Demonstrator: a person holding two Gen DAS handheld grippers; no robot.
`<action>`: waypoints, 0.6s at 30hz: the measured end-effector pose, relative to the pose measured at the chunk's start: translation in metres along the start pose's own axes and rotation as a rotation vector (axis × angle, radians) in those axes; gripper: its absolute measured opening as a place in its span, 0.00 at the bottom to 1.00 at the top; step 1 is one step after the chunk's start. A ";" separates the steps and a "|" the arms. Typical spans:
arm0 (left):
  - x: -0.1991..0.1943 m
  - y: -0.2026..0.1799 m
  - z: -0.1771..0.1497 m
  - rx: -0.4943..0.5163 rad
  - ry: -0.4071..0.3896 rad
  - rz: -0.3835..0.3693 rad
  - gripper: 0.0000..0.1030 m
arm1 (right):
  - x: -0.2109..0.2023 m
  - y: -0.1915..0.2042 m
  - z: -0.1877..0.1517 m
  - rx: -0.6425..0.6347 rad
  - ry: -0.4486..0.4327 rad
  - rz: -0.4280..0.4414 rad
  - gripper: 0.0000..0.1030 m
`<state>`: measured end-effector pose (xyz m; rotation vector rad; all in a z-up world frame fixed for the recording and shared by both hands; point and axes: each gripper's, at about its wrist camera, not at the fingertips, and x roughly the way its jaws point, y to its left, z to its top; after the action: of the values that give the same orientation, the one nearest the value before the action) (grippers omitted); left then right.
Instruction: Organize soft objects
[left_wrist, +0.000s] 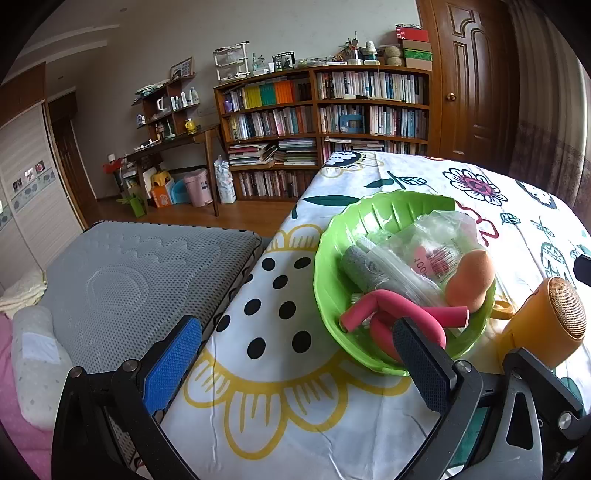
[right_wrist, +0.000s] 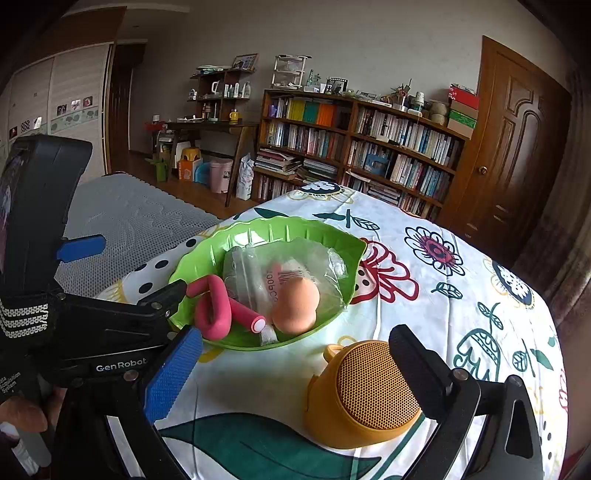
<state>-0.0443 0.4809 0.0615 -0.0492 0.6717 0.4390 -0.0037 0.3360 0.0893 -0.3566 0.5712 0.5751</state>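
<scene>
Left wrist view: the left gripper (left_wrist: 299, 354) hangs spread wide and empty over the table's (left_wrist: 280, 391) left edge, with the green bowl (left_wrist: 332, 258) just ahead and to its right. The black finger on that side overlaps the bowl's near rim, in front of the pink curler (left_wrist: 384, 302); whether it touches I cannot tell. Piled in the bowl are the curler, a peach sponge (left_wrist: 469, 277) leaning on the right rim, a clear bag (left_wrist: 424, 243) and a grey roll (left_wrist: 356, 264). All of it looks light and squashy. The curler would bend, so I'd take it at mid-length; the sponge would compress and wants a gentle pinch across its belly; the bag looks slippery and crinkly, best caught at a bunched fold. Right wrist view: the right gripper (right_wrist: 295, 373) is likewise released and holds nothing, and the yellow speaker (right_wrist: 365, 395) sits between its fingers near the table's (right_wrist: 461, 291) front edge, apparently untouched. That speaker looks hard, not one of the soft things. The bowl (right_wrist: 266, 229) lies beyond the jaws, toward the left edge, with the sponge (right_wrist: 295, 304) and curler (right_wrist: 218, 314) nearest this gripper and the bag (right_wrist: 310, 258) behind them. The left gripper's body (right_wrist: 110, 325) reaches in from the left, a fingertip at the bowl's left rim.
</scene>
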 end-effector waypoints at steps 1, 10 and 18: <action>0.000 0.000 0.000 0.001 -0.001 0.000 1.00 | 0.000 0.000 0.000 0.002 0.001 0.003 1.00; 0.000 0.000 0.001 0.002 0.001 0.002 1.00 | 0.003 -0.010 0.001 0.061 0.019 0.044 1.00; 0.000 -0.002 -0.002 0.002 0.001 0.002 1.00 | -0.002 -0.011 0.000 0.056 -0.029 0.020 1.00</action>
<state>-0.0442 0.4787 0.0598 -0.0467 0.6729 0.4401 0.0019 0.3268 0.0921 -0.2893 0.5621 0.5818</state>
